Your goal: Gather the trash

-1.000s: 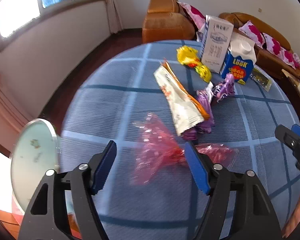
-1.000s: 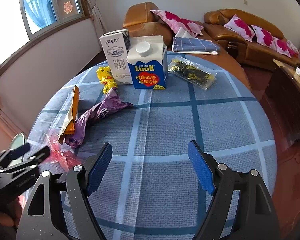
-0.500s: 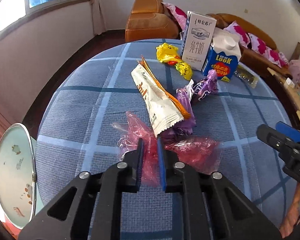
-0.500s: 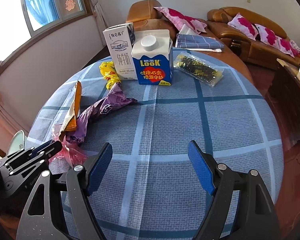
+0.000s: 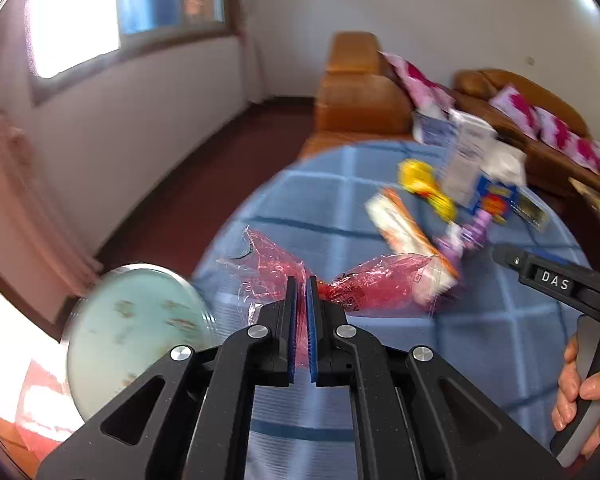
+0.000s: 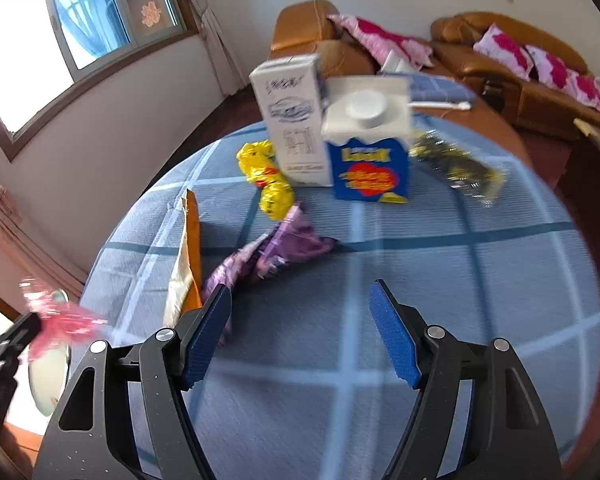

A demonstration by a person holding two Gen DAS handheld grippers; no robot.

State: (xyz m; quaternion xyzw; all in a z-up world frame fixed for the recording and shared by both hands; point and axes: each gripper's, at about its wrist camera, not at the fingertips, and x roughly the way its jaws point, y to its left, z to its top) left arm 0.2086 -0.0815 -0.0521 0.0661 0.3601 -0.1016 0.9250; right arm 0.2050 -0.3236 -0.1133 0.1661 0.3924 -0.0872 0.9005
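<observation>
My left gripper (image 5: 301,292) is shut on the crinkled red plastic wrapper (image 5: 364,280) and holds it lifted off the blue checked tablecloth (image 5: 480,340), near the table's left edge. The wrapper also shows in the right wrist view (image 6: 60,320). My right gripper (image 6: 300,320) is open and empty above the cloth, close to a purple wrapper (image 6: 276,252) and a white-orange snack packet (image 6: 186,256). A yellow wrapper (image 6: 266,178) lies behind them.
A white milk carton (image 6: 296,120) and a blue LOOK carton (image 6: 370,148) stand at the table's back, with a clear packet of dark snacks (image 6: 456,164) to their right. A round pale-green lid (image 5: 132,332) stands left of the table. Brown sofas line the wall.
My left gripper closed on the red wrapper, then lifted it and swung left towards the round lid. My right gripper moved forward and left towards the purple wrapper, still open.
</observation>
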